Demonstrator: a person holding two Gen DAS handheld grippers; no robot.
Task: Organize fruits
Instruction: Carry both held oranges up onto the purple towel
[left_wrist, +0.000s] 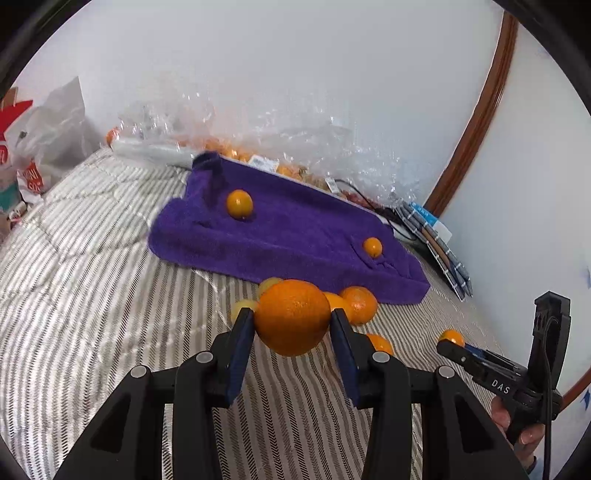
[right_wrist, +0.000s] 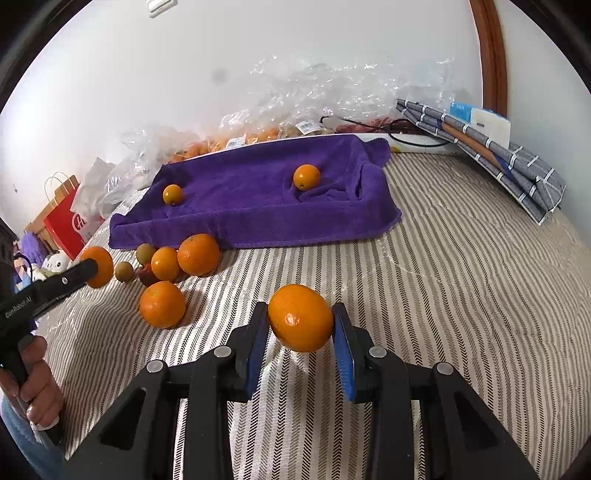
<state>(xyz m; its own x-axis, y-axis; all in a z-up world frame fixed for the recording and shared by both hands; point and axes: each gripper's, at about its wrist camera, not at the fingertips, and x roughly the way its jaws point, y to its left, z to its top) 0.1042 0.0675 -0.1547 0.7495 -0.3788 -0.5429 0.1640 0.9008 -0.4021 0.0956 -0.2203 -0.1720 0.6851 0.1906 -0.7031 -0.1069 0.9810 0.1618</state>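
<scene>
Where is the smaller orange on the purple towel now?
In the left wrist view, the smaller orange sits on the purple towel, near its right corner.

The purple towel (right_wrist: 258, 206) is a plush, matt pile cloth. Beneath it, the bed cover (right_wrist: 461, 295) is woven fabric with a herringbone stripe, quilted and dull. The oranges (right_wrist: 162, 304) have dimpled, faintly shiny peel. Crinkled clear plastic bags (right_wrist: 332, 92) glint along the wall. Each gripper's fingers (right_wrist: 345, 354) carry ribbed blue pads on matt black plastic. The door frame (right_wrist: 491, 55) is varnished wood.
</scene>
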